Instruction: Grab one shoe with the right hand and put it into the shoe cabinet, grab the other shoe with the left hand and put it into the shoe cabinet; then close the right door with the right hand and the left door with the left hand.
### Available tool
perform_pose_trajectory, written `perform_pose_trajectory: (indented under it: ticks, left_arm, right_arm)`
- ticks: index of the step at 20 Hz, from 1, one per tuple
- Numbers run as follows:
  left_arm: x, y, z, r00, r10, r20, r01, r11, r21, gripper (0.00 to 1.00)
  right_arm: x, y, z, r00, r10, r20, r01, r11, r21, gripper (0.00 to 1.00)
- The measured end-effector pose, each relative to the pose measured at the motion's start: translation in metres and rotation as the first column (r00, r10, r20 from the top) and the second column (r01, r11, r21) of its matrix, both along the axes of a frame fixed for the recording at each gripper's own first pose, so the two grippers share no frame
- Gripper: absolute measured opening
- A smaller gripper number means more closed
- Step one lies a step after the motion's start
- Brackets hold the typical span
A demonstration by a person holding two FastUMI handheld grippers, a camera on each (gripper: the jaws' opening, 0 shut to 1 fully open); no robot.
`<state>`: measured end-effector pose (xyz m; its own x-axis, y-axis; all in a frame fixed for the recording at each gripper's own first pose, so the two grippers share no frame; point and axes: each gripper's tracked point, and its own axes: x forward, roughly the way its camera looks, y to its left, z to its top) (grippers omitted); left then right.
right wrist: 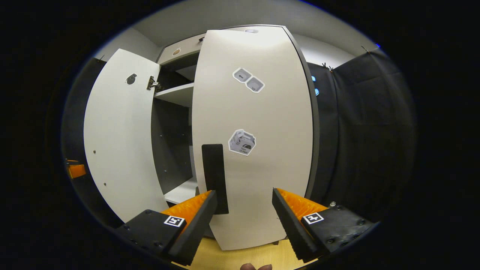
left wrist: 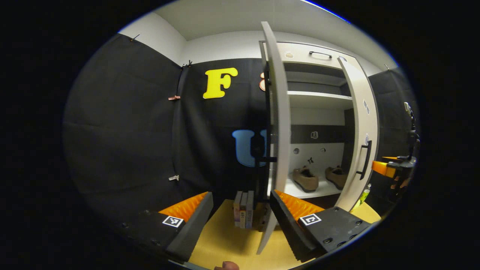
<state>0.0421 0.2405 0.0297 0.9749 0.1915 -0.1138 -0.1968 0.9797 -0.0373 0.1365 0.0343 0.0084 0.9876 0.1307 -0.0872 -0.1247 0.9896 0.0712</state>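
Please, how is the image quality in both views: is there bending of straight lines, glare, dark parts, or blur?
Left gripper view: the fisheye bows the left door edge; the shoes sit sharp on a lit shelf, while the booth's wall stays dark. Right gripper view: the right door bulges like a barrel, brightest near its top; the cabinet interior lies in shadow; no clear motion blur.

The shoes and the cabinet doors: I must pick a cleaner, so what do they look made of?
The two shoes look like tan suede or nubuck: dull, nap-like, no shine. The cabinet doors look like white laminated board: flat, smooth, faint sheen, dark edges. Neither is certain.
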Motion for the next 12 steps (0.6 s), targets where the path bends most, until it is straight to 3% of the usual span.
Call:
perform_pose_trajectory:
  ticks: [5,10,12]
  left_arm:
    - [0.035,0.028,-0.021,1.0,0.022,-0.018,-0.022,1.0,0.008,0.97]
    - [0.048,0.012,-0.019,1.0,-0.024,0.02,0.023,1.0,0.011,0.97]
    - [0.045,0.009,-0.019,0.999,-0.032,0.023,0.033,0.999,-0.027,0.92]
  right_arm:
    - [-0.014,-0.008,-0.005,1.0,-0.009,-0.017,0.009,1.0,-0.01,0.98]
    - [-0.016,-0.017,-0.007,0.999,-0.019,-0.026,0.019,1.0,-0.005,0.98]
    - [-0.019,-0.019,-0.004,1.0,-0.017,-0.025,0.017,1.0,0.006,0.98]
